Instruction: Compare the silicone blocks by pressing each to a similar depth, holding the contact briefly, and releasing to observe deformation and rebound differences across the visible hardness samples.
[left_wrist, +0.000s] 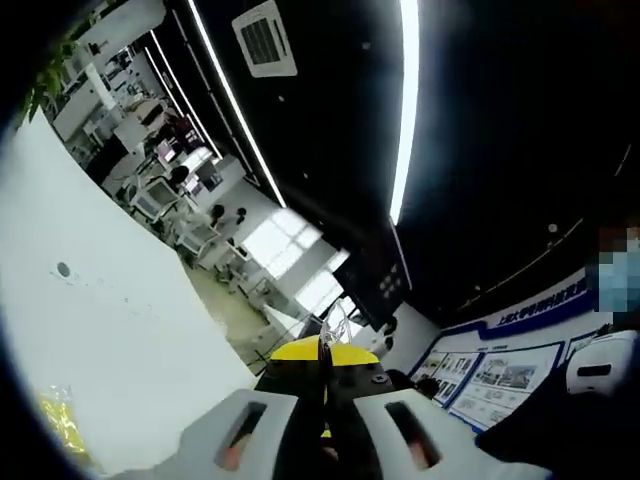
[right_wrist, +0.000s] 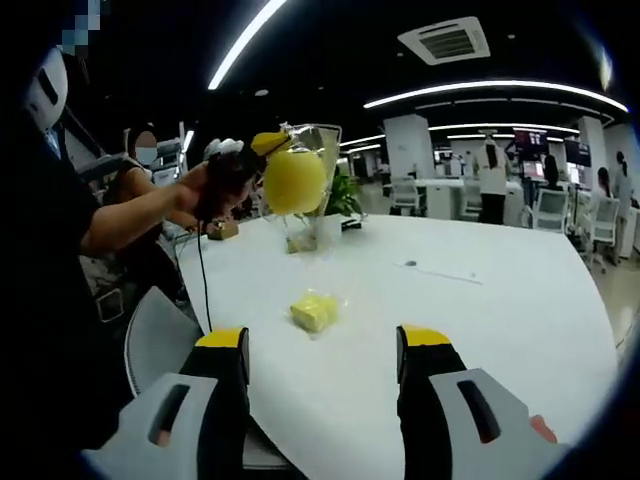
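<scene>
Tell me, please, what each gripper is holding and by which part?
Left gripper pinches a clear bag by its top edge, a yellow block apparently inside; right gripper is open, holding nothing.

In the left gripper view we see a yellow block (left_wrist: 62, 425) on the white table (left_wrist: 110, 330), cut off by the picture's near-left edge and too blurred to read its shape. In the right gripper view, the left gripper (right_wrist: 262, 150) is raised at the far left; its yellow face hides whether its jaws are apart. The far people (right_wrist: 492, 180) are too small to make out.
</scene>
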